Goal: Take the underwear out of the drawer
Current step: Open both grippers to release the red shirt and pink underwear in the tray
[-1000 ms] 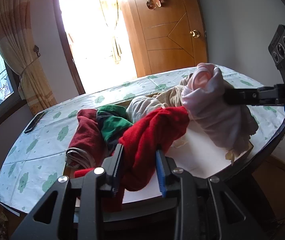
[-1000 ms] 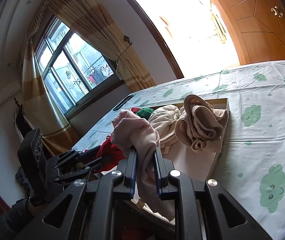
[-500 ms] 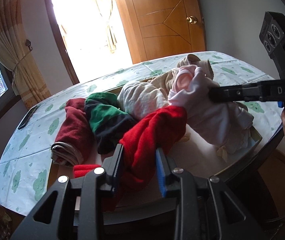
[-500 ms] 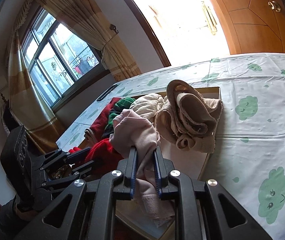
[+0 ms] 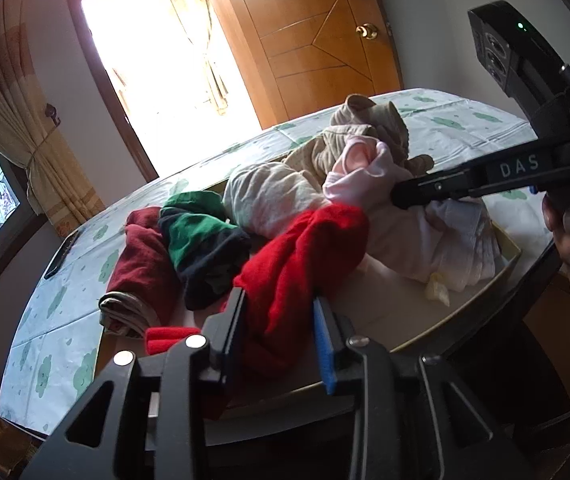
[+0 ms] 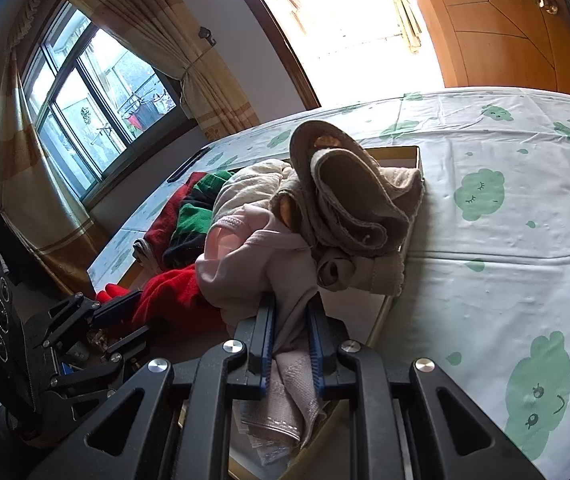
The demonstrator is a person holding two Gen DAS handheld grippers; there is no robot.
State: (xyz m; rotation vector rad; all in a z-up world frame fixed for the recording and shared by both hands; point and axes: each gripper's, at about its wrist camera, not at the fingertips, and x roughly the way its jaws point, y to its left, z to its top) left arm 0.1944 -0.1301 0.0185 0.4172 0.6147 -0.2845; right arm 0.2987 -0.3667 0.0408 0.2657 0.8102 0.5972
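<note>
Red underwear (image 5: 305, 256) is clamped in the left gripper (image 5: 281, 336), cloth bunched between both blue pads and trailing over the near edge of the drawer (image 5: 481, 292). Left jaws have just been opening slightly, red cloth between them and pads on it. Right gripper (image 6: 291, 344) is clenched on pale pink underwear (image 6: 245, 264), pinched tight, with the hem hanging below the pads at the drawer's near rim. Drawer is a shallow white tray lying on a bed (image 6: 505, 264) with a green cloud-print sheet. Inside the drawer: dark red piece (image 5: 141, 264) at the left end, green-and-black piece (image 5: 201, 244) beside it, cream piece (image 5: 273, 200) in the middle, grey-brown pile (image 6: 349, 208) at the far right corner. Black remote (image 5: 61, 256) lies on the sheet left of the drawer.
</note>
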